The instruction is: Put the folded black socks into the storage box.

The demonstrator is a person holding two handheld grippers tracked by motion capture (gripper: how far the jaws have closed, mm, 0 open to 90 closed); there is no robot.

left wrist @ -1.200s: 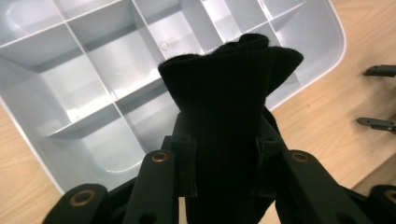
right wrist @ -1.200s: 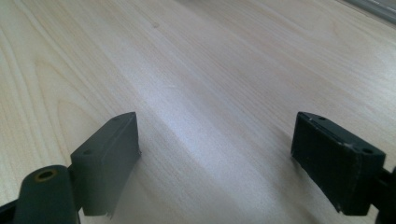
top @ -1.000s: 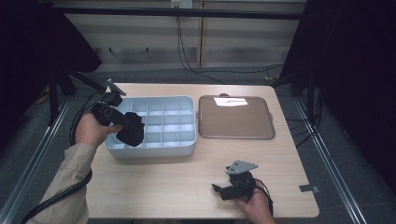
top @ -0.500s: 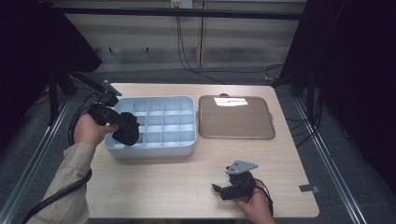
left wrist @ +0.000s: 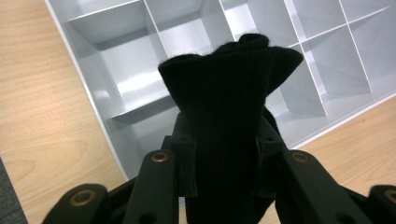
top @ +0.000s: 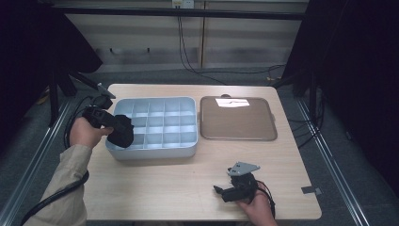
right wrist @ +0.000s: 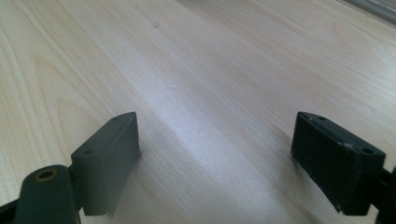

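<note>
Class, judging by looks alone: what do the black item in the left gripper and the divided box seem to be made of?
Black item: soft knit fabric, matte, with fuzzy edges and folds. Divided box: probably moulded plastic, pale grey, smooth with soft glossy highlights.

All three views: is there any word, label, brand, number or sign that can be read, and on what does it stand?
None can be read.
The white patch on the brown tray looks like glare, not a label.
The grey divided organizer, the black cloth in the left gripper and the wooden table carry no lettering.
The small grey patch near the table's right edge is too small to tell.
</note>
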